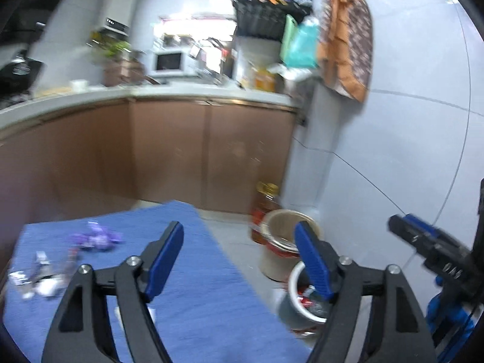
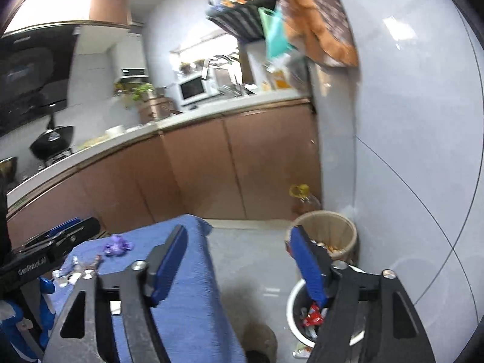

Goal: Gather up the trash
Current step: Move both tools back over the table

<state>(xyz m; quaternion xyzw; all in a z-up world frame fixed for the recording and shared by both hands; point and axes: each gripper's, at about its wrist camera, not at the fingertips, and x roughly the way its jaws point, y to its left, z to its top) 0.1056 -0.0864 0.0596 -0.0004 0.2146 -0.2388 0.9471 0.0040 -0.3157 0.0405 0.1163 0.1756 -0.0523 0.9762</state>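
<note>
A table under a blue cloth (image 1: 196,287) (image 2: 187,302) carries litter: a crumpled purple wrapper (image 1: 96,237) (image 2: 118,244) and several clear and silver wrappers (image 1: 42,275) (image 2: 75,267) near its left end. On the floor to the right stands a white bin (image 1: 292,284) (image 2: 292,296) holding red wrappers (image 2: 313,314). My left gripper (image 1: 239,227) hangs open and empty above the table's right edge. My right gripper (image 2: 238,230) is open and empty too, over the gap between table and bin. Each wrist view shows the other gripper at its side, blurred.
A tan bin (image 1: 278,260) (image 2: 326,224) with scraps stands behind the white one, against the grey tiled wall. An oil bottle (image 1: 266,202) (image 2: 302,195) sits in the corner beside it. Brown kitchen cabinets (image 1: 169,151) run across the back, with grey floor between table and bins.
</note>
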